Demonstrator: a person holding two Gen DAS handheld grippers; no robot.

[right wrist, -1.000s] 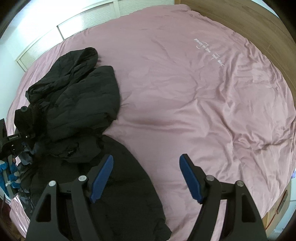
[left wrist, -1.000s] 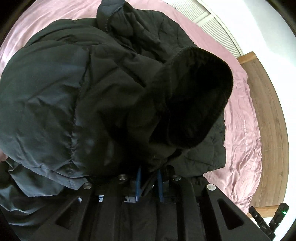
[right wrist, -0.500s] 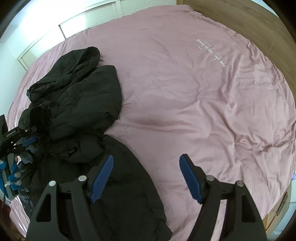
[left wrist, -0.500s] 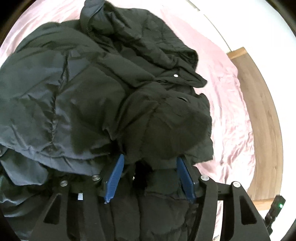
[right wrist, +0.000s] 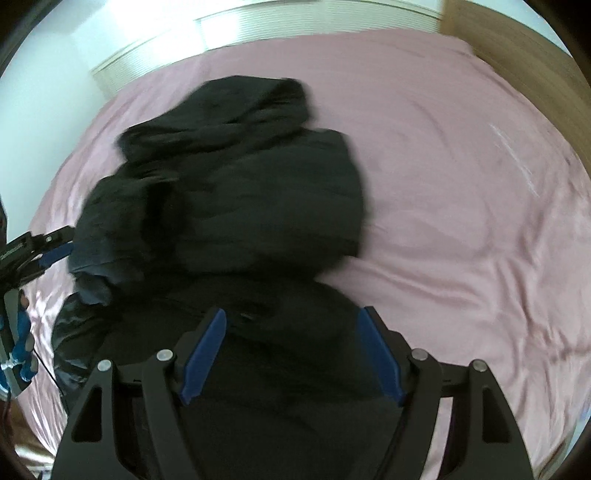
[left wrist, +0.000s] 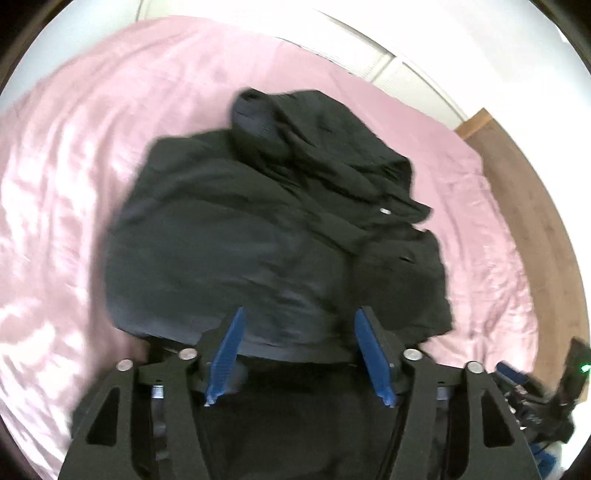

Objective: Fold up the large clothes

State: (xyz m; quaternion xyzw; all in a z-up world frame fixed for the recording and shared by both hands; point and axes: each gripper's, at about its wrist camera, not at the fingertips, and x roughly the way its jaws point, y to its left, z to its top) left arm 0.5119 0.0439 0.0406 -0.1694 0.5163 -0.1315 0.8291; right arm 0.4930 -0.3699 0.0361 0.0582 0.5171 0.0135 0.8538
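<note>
A large black padded jacket lies bunched on the pink bed sheet, hood end at the far side. My left gripper is open and empty, its blue pads just above the jacket's near part. In the right wrist view the same jacket lies ahead, and my right gripper is open and empty over its near dark part. The left gripper also shows at the left edge of the right wrist view. Both views are motion-blurred.
The pink sheet covers the whole bed. A wooden headboard runs along the right side, also seen in the right wrist view. A white wall with slatted panels lies beyond the bed.
My left gripper let go of the black sleeve cuff, opened and pulled back from the jacket. My right gripper swung left and now sits over the jacket's near part, still open.
</note>
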